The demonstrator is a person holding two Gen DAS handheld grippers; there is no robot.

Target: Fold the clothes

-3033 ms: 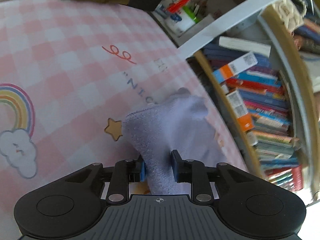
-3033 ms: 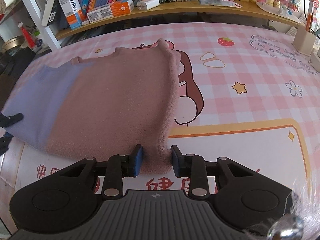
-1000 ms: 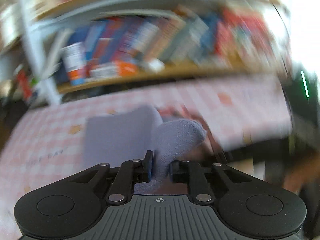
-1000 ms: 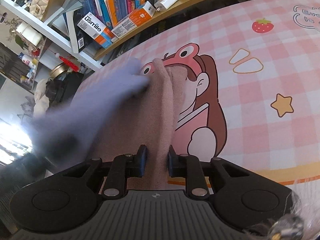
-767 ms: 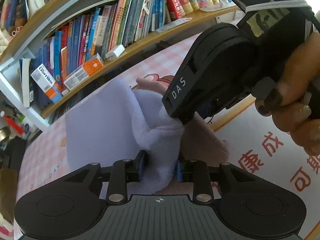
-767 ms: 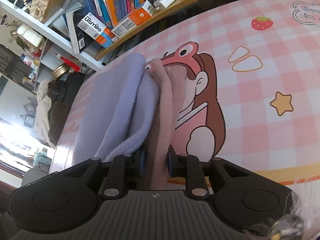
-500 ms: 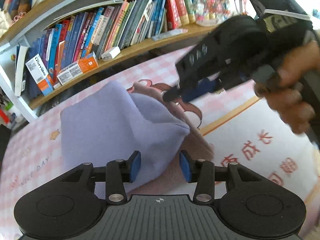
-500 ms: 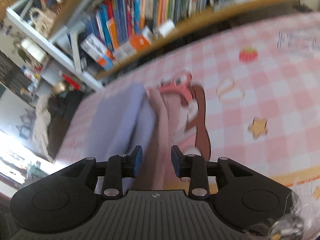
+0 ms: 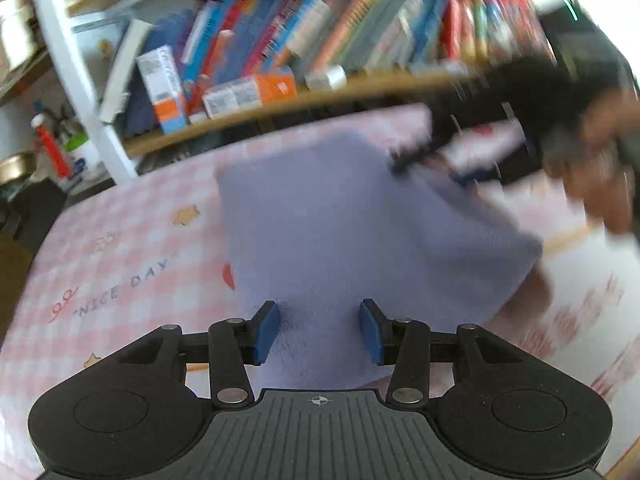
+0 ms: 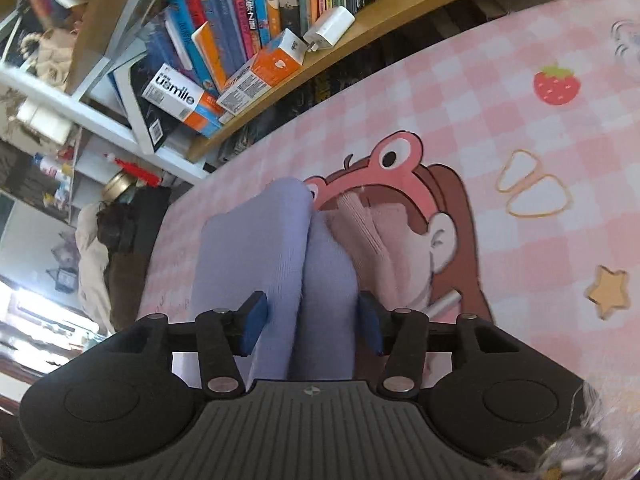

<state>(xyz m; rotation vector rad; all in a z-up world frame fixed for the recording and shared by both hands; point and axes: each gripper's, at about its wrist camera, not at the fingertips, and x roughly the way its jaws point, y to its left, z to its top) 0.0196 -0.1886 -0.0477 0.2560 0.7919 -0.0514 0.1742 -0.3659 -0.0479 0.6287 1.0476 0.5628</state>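
Lying mid-frame on the pink checked tablecloth (image 9: 120, 248), my folded sweater (image 9: 360, 232) shows lavender over pink; left gripper (image 9: 319, 330) and right gripper (image 10: 308, 322), just opening, straddle it without pinching.

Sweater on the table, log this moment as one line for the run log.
stage: fold laid over | sweater: folded, lilac half on top, resting on table | left tool: open, just released | right tool: open, just released

Garment (image 9: 360, 232) soft matt knit; tablecloth (image 10: 540, 152) smooth printed; shelf (image 10: 400, 12) wood.
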